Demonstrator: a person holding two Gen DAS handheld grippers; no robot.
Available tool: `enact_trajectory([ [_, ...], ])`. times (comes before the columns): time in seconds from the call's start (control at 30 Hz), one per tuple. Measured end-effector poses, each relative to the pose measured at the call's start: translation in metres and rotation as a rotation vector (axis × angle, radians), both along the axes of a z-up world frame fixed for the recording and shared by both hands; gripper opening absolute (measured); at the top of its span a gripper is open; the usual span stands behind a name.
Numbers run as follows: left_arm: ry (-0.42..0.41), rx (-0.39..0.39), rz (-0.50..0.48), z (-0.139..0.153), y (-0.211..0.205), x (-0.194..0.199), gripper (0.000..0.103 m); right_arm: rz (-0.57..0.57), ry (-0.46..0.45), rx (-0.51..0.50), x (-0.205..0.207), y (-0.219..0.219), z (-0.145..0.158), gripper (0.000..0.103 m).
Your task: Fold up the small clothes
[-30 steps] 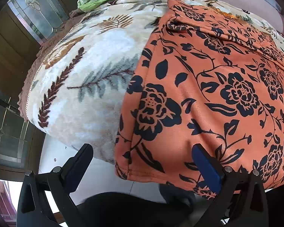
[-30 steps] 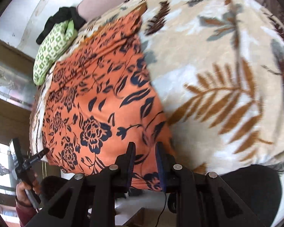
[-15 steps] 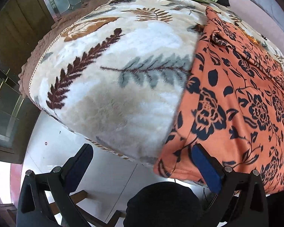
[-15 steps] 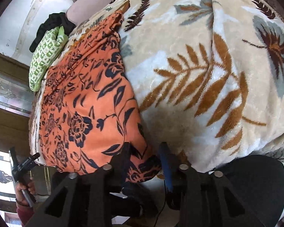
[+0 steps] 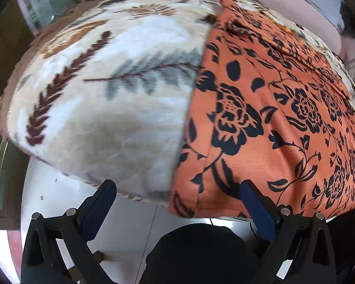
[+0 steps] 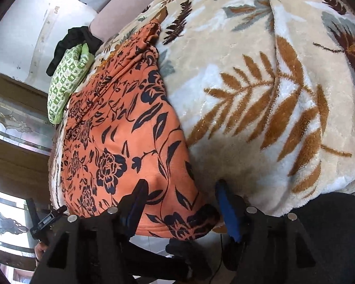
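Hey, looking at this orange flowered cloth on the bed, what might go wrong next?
The orange black-flowered garment overhangs the edge of the cream leaf-print blanket; with the right gripper opening around its corner, that end may slide off. The left gripper, open across the garment's other corner, straddles blanket too, so it might pinch both.

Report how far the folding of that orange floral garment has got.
Done: the orange garment lies spread flat on the leaf-print blanket. In hand: nothing; the right gripper is opening astride its near corner, the left gripper is open. Left: every fold.
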State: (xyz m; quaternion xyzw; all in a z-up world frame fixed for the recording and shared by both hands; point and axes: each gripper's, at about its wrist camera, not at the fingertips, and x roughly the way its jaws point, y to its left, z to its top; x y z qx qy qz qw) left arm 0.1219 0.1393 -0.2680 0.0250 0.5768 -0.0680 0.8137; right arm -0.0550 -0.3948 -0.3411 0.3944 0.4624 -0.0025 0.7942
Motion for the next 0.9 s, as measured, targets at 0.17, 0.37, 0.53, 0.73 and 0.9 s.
enact_trajectory([
  [0.17,-0.005,-0.07,0.007,-0.009,0.007,0.001,0.096,0.046,-0.004,-0.095,0.005,0.015,0.004,0.052],
  [0.37,0.0,-0.124,-0.022,-0.01,0.009,-0.001,0.039,0.112,0.01,-0.212,0.012,0.033,0.009,0.022],
  [0.53,0.012,-0.124,-0.004,-0.005,0.006,0.0,0.057,0.109,0.015,-0.178,0.012,0.03,0.006,0.022],
  [0.73,0.051,-0.171,0.047,-0.007,0.018,0.002,0.066,0.088,0.04,-0.093,0.009,0.02,0.002,0.023],
  [0.9,0.059,-0.185,0.024,-0.014,0.019,-0.005,0.059,0.082,0.049,-0.112,0.012,0.024,0.001,0.024],
])
